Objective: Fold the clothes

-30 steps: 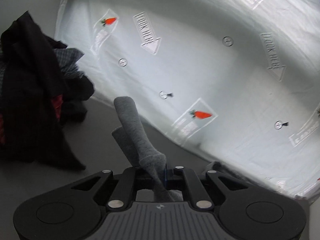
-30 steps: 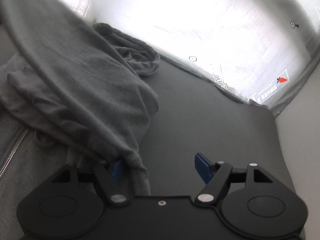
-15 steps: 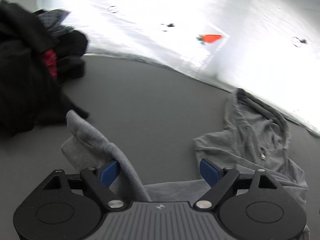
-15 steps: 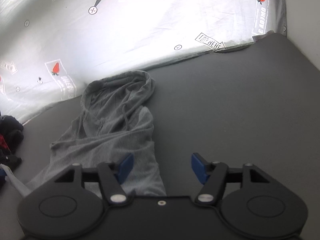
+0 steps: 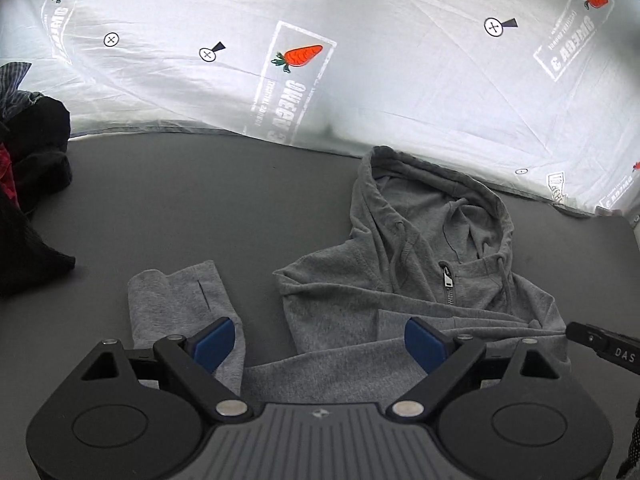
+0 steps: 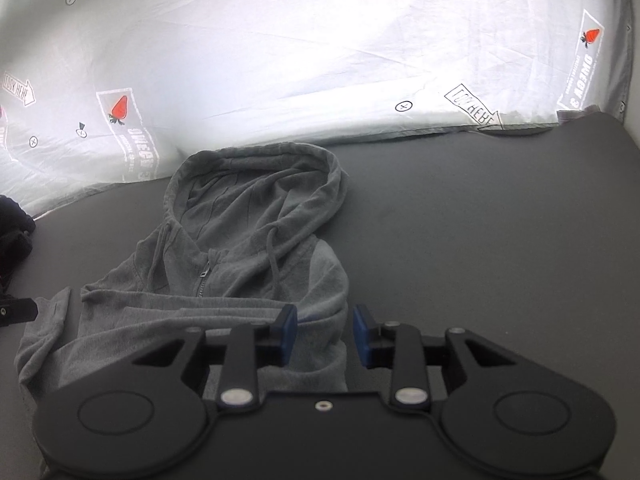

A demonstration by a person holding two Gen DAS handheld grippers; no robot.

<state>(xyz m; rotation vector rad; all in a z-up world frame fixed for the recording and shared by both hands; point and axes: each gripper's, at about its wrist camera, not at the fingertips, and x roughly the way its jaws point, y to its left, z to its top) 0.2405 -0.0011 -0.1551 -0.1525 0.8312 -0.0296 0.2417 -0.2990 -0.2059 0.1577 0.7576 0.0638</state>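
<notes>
Our left gripper: jaws spread wide, nothing gripped | our right gripper: jaws narrowly parted, nothing clamped, held low

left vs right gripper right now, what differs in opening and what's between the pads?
The left gripper is spread wide; the right gripper is open but narrower. The left hangs over the grey hoodie body and its loose sleeve, with dark table showing between them; the right has the hoodie's right edge between its pads. Both have blue pads and grip nothing.
</notes>
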